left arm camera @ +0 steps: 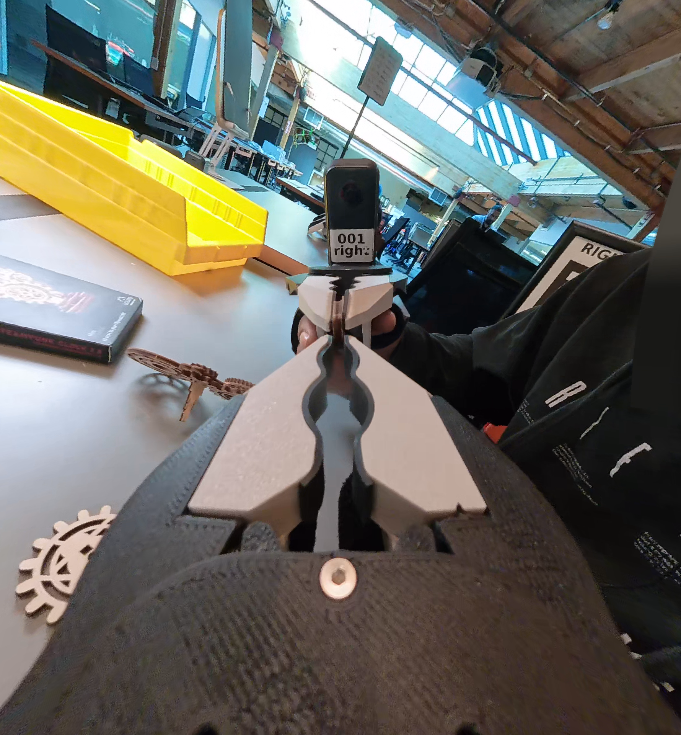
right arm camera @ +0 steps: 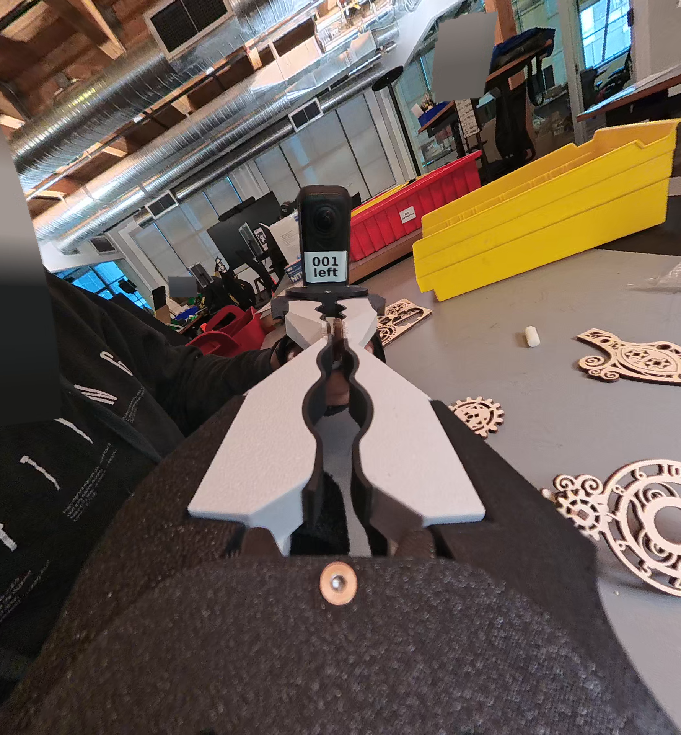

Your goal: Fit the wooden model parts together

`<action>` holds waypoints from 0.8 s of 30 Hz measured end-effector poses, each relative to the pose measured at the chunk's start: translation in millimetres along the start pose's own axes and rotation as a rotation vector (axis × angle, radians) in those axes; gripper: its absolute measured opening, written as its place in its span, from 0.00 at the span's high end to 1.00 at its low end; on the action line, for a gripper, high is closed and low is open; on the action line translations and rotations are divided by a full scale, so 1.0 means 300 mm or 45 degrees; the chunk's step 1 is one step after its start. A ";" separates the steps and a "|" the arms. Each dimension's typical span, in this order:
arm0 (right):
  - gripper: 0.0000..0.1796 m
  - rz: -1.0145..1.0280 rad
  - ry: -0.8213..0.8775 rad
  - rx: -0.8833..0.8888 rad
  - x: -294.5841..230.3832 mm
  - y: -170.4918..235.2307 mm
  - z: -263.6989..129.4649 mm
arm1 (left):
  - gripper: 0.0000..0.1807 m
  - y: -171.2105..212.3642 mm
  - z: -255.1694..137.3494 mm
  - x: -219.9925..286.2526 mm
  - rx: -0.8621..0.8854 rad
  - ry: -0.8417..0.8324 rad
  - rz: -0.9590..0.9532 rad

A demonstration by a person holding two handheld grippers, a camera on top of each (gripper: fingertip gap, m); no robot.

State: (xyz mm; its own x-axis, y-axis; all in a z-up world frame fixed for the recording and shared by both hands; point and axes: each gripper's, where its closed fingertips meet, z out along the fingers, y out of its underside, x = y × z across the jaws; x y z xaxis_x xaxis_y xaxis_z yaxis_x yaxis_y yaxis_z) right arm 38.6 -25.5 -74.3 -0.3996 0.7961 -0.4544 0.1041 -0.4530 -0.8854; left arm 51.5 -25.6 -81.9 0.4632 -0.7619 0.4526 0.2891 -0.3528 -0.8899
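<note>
Left claw [left arm camera: 337,338] and right claw [right arm camera: 335,340], tip to tip, both clamped on a small wooden part [left arm camera: 337,324]; white labels [left arm camera: 351,244] on cameras.

Workshop hall with timber ceiling [left arm camera: 569,59], silver ducts [right arm camera: 132,131], skylights [left arm camera: 510,131], distant desks [left arm camera: 104,87].

Two grippers face each other tip to tip — left gripper [left arm camera: 337,343], right gripper [right arm camera: 334,345]. One yellow bin [right arm camera: 549,222] and one red bin [right arm camera: 414,207] upper right. Loose wooden pieces on the table — perhaps five in the right wrist view, among them a gear [right arm camera: 478,415] and an ornate dial [right arm camera: 649,529]. One dark box [left arm camera: 48,306] at left.
</note>
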 end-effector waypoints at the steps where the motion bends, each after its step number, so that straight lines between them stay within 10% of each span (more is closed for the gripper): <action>1: 1.00 0.012 0.009 0.002 0.004 0.000 0.001 | 0.99 0.000 -0.001 -0.005 -0.006 -0.020 0.009; 24: 0.97 0.483 0.107 0.221 0.051 -0.002 0.026 | 0.98 0.002 -0.012 -0.040 -0.186 -0.471 0.780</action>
State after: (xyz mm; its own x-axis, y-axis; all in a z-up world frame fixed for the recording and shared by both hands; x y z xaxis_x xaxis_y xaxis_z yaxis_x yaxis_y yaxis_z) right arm 25.1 -16.1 -80.0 -0.2865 0.5867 -0.7575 0.0714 -0.7753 -0.6275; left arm 43.3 -18.6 -88.0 0.7664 -0.6214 -0.1628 -0.2158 -0.0104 -0.9764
